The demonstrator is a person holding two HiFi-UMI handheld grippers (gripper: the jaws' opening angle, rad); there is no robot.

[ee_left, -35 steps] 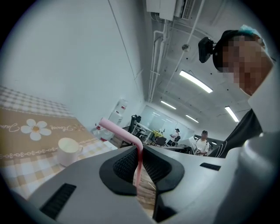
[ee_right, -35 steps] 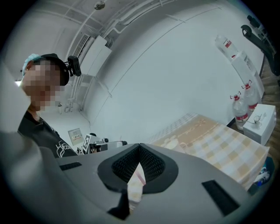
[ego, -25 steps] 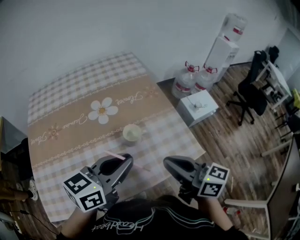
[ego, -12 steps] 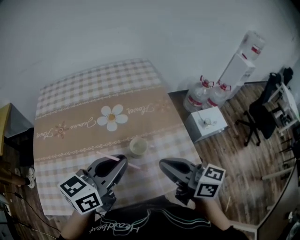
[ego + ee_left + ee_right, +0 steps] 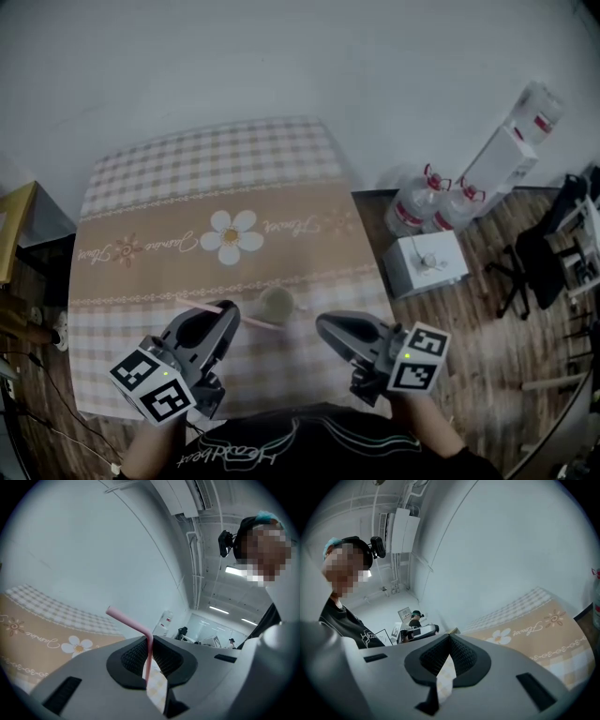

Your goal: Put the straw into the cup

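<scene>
A pink bent straw (image 5: 148,654) is pinched between the pads of my left gripper (image 5: 147,641), with its bent end sticking out past the tips. In the head view the straw (image 5: 259,323) lies across the left gripper (image 5: 228,310), one end reaching toward the pale cup (image 5: 277,302). The cup stands upright on the checked, daisy-print tablecloth (image 5: 169,187) near the table's front edge, between the two grippers. My right gripper (image 5: 324,325) hovers just right of the cup. Its pads meet at the tip in the right gripper view (image 5: 449,635), with nothing between them.
The table backs onto a white wall. To its right on the wooden floor are a small white box table (image 5: 427,262), two water bottles (image 5: 412,211), a water dispenser (image 5: 516,150) and an office chair (image 5: 544,262). A yellow-edged object (image 5: 14,220) stands at the table's left.
Both grippers have moved forward over the table and now flank the cup, which earlier lay well ahead of them. The straw has stayed in the left gripper.
</scene>
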